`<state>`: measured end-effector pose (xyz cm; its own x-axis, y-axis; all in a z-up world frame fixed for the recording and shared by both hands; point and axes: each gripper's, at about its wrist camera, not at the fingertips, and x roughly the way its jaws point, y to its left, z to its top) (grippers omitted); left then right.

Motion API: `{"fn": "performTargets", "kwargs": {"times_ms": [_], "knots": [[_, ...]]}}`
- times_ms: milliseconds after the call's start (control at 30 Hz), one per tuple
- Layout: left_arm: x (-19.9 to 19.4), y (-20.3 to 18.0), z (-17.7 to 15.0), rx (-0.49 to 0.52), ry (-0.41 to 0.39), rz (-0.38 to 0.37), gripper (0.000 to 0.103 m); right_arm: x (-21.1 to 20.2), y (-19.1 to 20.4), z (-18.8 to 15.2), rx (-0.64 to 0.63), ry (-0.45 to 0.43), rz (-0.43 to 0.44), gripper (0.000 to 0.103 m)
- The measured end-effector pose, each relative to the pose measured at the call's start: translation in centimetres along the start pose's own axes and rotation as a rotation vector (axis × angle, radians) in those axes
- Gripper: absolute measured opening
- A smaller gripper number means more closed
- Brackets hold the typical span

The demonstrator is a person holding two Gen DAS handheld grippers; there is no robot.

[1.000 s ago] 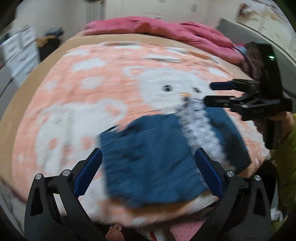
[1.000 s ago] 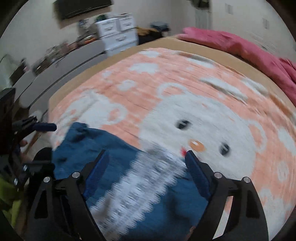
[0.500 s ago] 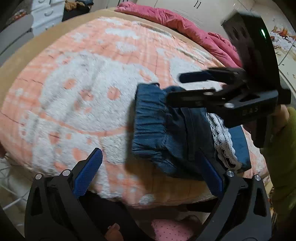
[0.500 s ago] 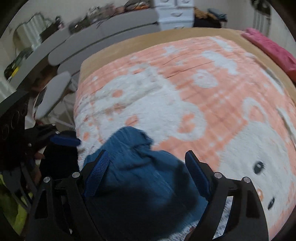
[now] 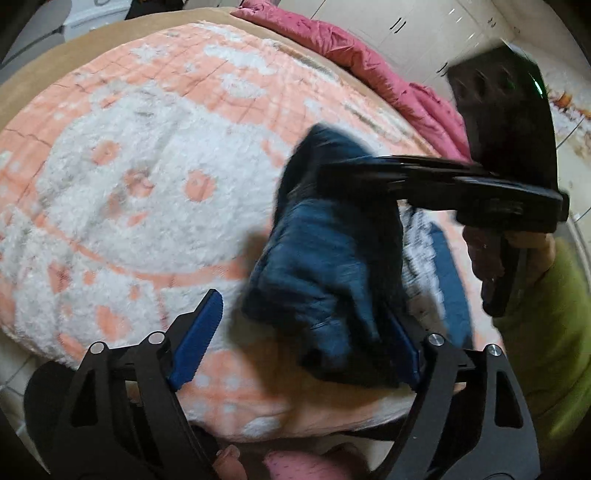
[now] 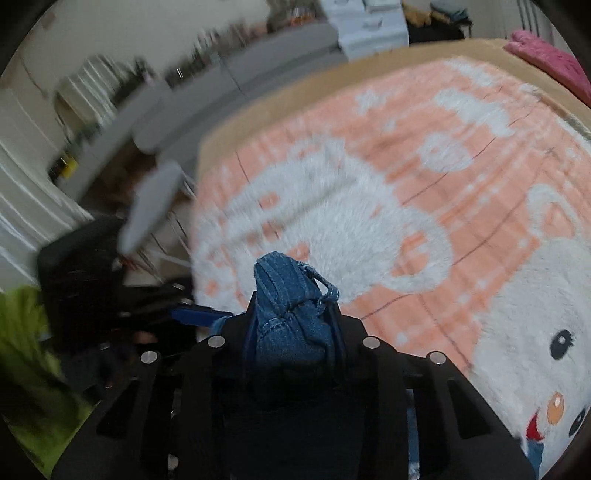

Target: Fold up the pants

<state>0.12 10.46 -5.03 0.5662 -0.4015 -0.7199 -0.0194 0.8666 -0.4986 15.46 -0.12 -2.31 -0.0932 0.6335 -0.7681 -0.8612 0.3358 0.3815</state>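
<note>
Blue denim pants with a white lace trim lie bunched near the front edge of a peach and white blanket. In the left wrist view my right gripper reaches in from the right and pinches the pants' upper edge. The right wrist view shows its jaws closing tight on a wad of denim at the gripper. My left gripper is open and closing, with the pants' lower corner between its blue pads. The cloth hides part of the right pad.
A pink duvet lies along the bed's far side. A person's green sleeve is at the right. Beyond the bed's left edge stand a grey ironing board, a long counter and white drawers.
The right gripper swung left over the pants and closed on a bunch of denim, lifting it. The left gripper dropped toward the pants' near corner and narrowed a little.
</note>
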Motion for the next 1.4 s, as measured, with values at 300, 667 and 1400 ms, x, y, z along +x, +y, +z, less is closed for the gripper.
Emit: {"fn": "performTargets", "kwargs": {"times_ms": [300, 667, 1400], "knots": [[1.9, -6.3, 1.1, 0.001, 0.078, -0.286, 0.053, -9.6, -1.0, -4.0, -0.070, -0.183, 0.026, 0.032], [5.8, -13.6, -0.4, 0.135, 0.088, -0.152, 0.053, -14.3, -6.6, -12.7, 0.072, -0.271, -0.050, 0.054], [4.3, -16.7, -4.0, 0.323, 0.199, -0.316, 0.063, -11.8, -7.9, -20.9, 0.411, -0.088, -0.334, 0.079]]}}
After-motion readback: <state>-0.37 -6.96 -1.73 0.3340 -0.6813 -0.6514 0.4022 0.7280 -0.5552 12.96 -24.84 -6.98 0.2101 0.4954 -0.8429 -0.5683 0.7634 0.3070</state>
